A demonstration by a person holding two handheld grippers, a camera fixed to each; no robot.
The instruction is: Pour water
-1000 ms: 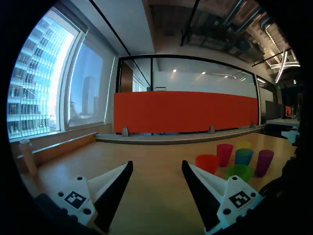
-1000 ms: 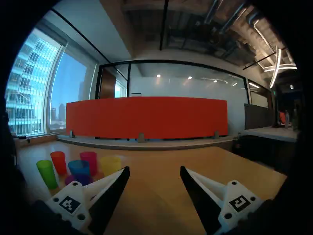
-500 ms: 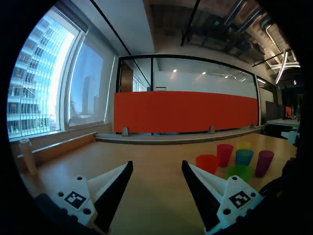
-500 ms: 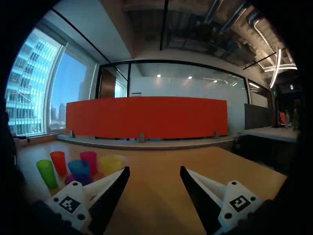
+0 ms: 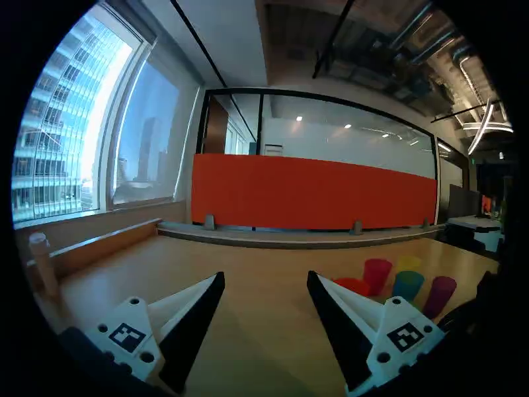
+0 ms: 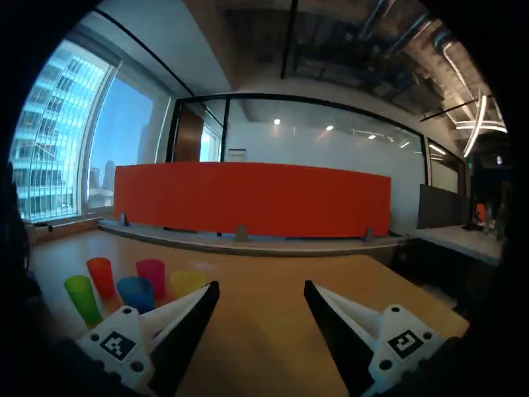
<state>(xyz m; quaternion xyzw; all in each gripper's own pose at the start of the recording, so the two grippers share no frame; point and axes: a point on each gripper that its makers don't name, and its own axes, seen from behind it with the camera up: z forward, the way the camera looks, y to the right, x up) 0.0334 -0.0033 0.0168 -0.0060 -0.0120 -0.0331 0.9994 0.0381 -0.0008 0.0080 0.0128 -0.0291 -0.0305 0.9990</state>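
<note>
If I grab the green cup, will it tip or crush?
The green cup looks like thin translucent plastic, so probably light and easily squashed. Tall and narrow on the smooth table, it may tip or slide if pushed.

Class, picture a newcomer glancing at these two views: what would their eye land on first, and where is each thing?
The long orange-red partition runs along the far side of the wooden table, straight ahead. A cluster of coloured cups stands on the table, low left in the right gripper view, and bright tall windows line the left wall.
</note>
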